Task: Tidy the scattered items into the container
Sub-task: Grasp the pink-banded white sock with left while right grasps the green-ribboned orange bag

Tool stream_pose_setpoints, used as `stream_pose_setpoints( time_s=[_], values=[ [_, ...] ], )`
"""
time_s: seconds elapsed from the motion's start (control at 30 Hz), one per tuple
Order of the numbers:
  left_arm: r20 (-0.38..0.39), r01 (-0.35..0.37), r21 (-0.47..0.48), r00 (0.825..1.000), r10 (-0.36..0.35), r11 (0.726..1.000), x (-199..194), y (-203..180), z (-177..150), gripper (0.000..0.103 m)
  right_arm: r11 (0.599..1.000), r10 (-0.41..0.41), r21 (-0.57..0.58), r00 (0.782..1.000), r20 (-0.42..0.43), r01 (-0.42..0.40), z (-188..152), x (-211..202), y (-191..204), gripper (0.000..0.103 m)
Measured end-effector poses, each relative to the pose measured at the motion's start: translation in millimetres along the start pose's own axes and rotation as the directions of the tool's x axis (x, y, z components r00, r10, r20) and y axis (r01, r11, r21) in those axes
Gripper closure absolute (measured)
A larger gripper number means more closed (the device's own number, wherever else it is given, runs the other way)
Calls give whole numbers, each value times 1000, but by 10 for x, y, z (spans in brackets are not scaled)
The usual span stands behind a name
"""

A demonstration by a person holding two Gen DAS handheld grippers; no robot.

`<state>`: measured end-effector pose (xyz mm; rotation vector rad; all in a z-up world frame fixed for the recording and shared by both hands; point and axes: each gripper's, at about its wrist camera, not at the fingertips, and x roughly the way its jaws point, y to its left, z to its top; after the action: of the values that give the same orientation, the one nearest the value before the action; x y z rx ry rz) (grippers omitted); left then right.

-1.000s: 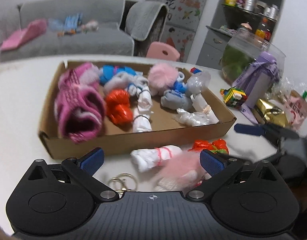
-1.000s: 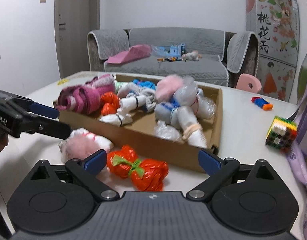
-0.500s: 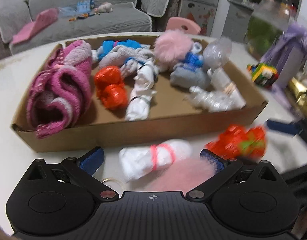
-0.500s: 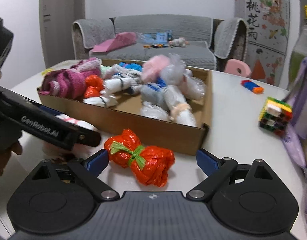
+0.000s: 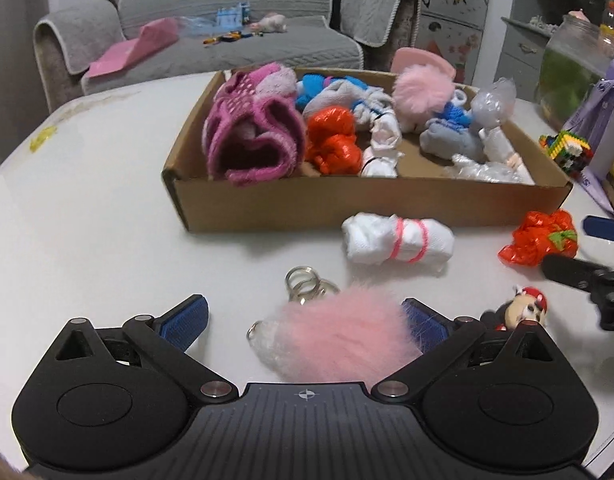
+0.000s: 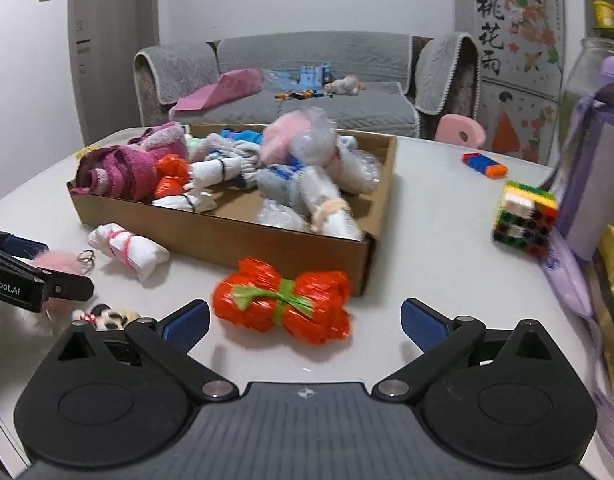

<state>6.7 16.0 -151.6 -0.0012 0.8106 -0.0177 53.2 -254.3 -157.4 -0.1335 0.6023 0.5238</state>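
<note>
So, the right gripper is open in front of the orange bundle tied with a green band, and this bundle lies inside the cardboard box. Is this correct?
Not quite. The orange bundle lies on the table, outside the cardboard box, near its front wall, as the right wrist view shows. The right gripper is opening in front of it, and the band is green.

Box [image 5: 291,204] on table [image 5: 87,216], bundles inside, tied roll [image 5: 395,242] before it

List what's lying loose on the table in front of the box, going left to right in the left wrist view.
Key rings → pink pompom → white bundle with pink bands → small figurine → orange bag bundle.
</note>
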Motion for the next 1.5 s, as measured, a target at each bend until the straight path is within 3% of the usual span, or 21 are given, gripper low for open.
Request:
stream_pose_setpoints(
  time_s=[0.13,0.43,0.67,0.73,1.07,1.37,1.5],
  values=[
    [58,6,43,998,-8,999,-55,-155,158,1,1000,10,-14,1000,-26,-11,34,92,73,1],
    [51,0,111,999,-5,994,277,-503,339,1,999,24,22,998,-52,-23,46,142,42,2],
    [27,48,76,998,-50,996,382,-484,303,23,999,34,8,997,-63,-33,59,171,88,31],
    [28,52,76,998,-55,996,363,-484,297,26,999,33,-3,998,-59,-33,49,153,112,34],
    [82,41,97,995,-49,994,163,-439,196,28,999,33,-15,999,-19,-34,56,-7,57,36],
    [211,27,124,976,-53,992,-283,-511,302,28,999,42,1,996,84,-42,272,-290,-66,36],
    [233,22,120,971,-50,992,-328,-527,406,28,999,43,6,993,113,-44,353,-337,-105,36]
  ],
)
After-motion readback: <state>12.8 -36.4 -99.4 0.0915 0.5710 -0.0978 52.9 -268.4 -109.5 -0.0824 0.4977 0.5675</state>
